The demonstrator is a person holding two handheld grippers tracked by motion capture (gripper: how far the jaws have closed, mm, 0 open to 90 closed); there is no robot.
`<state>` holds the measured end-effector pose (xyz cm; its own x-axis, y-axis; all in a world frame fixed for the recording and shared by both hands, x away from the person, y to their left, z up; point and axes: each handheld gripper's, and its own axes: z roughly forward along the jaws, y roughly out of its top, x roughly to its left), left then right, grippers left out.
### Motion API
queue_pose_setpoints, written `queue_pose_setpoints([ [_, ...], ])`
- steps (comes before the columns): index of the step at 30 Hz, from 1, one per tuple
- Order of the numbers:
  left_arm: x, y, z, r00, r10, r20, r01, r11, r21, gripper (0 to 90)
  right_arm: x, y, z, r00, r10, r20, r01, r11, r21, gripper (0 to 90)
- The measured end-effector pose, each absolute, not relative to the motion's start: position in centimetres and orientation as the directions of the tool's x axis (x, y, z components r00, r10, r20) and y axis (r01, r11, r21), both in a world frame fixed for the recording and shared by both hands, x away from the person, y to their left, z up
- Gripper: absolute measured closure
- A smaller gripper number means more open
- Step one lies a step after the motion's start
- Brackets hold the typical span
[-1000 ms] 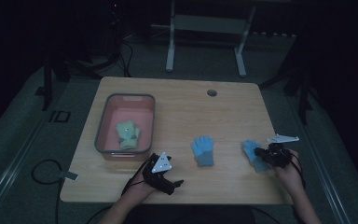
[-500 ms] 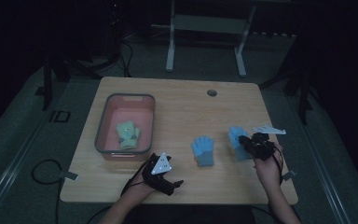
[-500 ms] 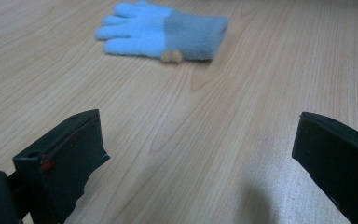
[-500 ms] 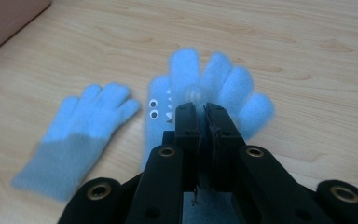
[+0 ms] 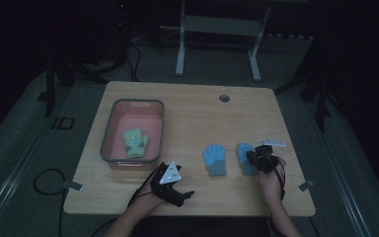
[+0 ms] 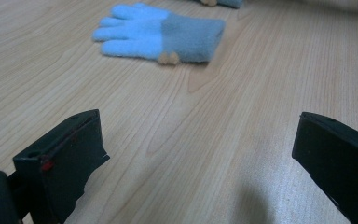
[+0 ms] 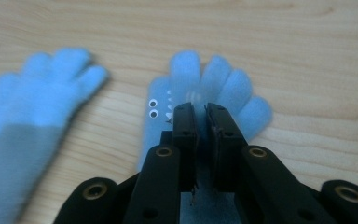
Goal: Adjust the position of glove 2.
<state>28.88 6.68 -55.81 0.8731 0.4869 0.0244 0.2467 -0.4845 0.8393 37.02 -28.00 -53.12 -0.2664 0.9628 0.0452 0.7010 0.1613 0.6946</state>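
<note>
Two blue gloves lie side by side at the counter's (image 5: pixel 192 108) five o'clock. The right gripper (image 5: pixel 262 159) pinches the right-hand glove (image 7: pixel 214 88) with jaws pressed together on its fabric. The other glove (image 5: pixel 214 159) lies free just beside it at nine o'clock. The left gripper (image 5: pixel 173 185) rests near six o'clock, jaws spread. A pink bin (image 5: pixel 109 133) at nine o'clock holds a green glove (image 5: pixel 135 142).

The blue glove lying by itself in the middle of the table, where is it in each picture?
High view: blue glove lies right of centre, fingers away from the person.
Left gripper view: top centre, fingers pointing left.
Right gripper view: left edge, blurred.
Shared landmark: the second blue glove beside it.
</note>
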Motion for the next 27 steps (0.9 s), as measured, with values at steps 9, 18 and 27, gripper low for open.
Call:
queue_pose_setpoints([
  [9, 28.9, 6.7, -55.8, 0.876, 0.481, 0.023, 0.246, -0.488, 0.838, 2.1, 37.6, -28.6, -53.9, -0.286, 0.957, 0.042, 0.718, 0.185, 0.671, 75.7],
  [18, 28.9, 6.6, -55.8, 0.878, 0.478, 0.027, 0.242, -0.491, 0.837, 2.1, 37.3, -30.0, -51.7, -0.411, 0.912, 0.017, 0.664, 0.287, 0.690, 68.1],
  [27, 28.9, 6.6, -55.8, 0.877, 0.480, 0.027, 0.244, -0.494, 0.835, 2.2, 37.7, -32.2, -51.1, -0.601, 0.799, 0.022, 0.580, 0.417, 0.700, 66.3],
])
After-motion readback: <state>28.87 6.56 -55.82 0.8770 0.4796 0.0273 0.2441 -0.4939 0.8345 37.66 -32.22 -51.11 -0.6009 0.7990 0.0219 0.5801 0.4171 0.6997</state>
